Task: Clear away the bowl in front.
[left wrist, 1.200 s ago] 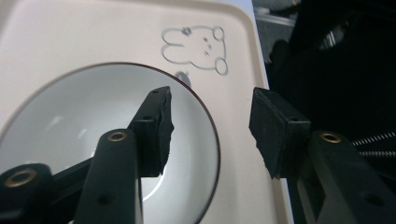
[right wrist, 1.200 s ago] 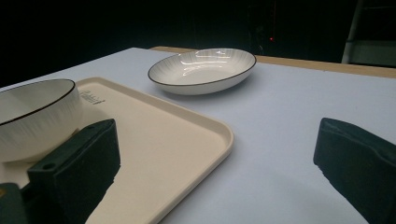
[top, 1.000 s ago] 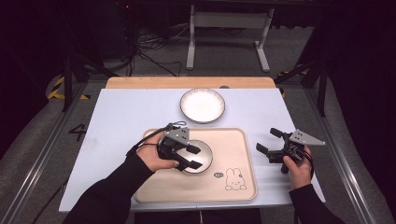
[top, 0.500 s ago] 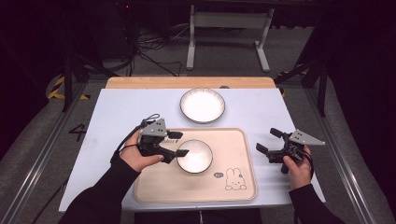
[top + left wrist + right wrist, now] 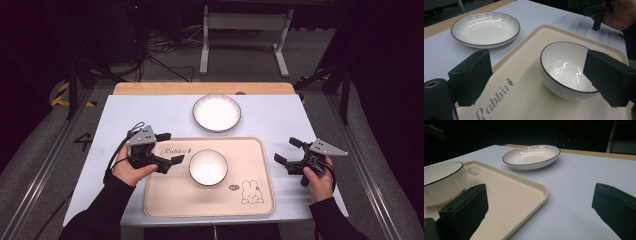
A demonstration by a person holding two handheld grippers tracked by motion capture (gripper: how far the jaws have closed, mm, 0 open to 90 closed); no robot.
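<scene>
A small white bowl [image 5: 208, 167] with a dark rim stands upright in the middle of the cream tray [image 5: 210, 200]. My left gripper [image 5: 170, 148] hovers over the tray's left edge, apart from the bowl. Its jaws have just been opening and nothing is between them. In the left gripper view the bowl [image 5: 566, 70] stands free on the tray [image 5: 524, 100] just ahead of the wide jaws. My right gripper [image 5: 287, 151] is open off the tray's right edge, pointing left at it. The right gripper view has the bowl [image 5: 441, 182] at far left.
A shallow white plate [image 5: 217, 113] lies on the pale tabletop behind the tray, also seen as the plate [image 5: 485, 28] and the plate [image 5: 531, 156] in the gripper views. A rabbit drawing [image 5: 248, 192] marks the tray's front right. The table's wooden strip [image 5: 150, 88] runs along the far edge.
My left gripper has come off the bowl's rim, opened and pulled back to the left. The bowl stays on the tray. The right gripper has not moved.
</scene>
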